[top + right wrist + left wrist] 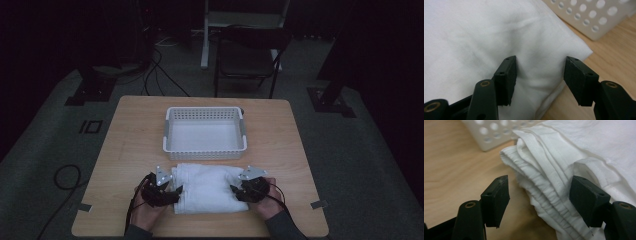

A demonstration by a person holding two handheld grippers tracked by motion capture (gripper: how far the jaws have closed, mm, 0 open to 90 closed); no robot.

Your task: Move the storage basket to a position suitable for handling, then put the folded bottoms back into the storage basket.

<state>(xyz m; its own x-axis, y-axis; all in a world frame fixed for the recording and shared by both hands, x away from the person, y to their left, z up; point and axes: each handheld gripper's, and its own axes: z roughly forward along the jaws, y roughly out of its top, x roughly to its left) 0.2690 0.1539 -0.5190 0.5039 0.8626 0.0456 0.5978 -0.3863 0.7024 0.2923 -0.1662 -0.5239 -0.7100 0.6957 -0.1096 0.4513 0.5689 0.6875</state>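
cloth: a folded white cloth (210,189) is laid on the desk (130,145), just in front of the white perforated basket (205,133), which is seen empty
left gripper (539,195): jaws are held apart around the layered left edge of the cloth; one pad is over bare wood, the other sits against the top fold, nothing clamped yet
right gripper (539,75): jaws are held apart over the right end of the cloth, pads not pressed in, so no grip there either
step: looks like both ends are being lined up for a pinch, probably so the stack can be lifted into the basket
risk 1: only the top layers could get caught on the left, so the fold would be peeled open when lifted
risk 2: an uneven bite on the two sides, and the bundle would sag or get dragged against the basket wall
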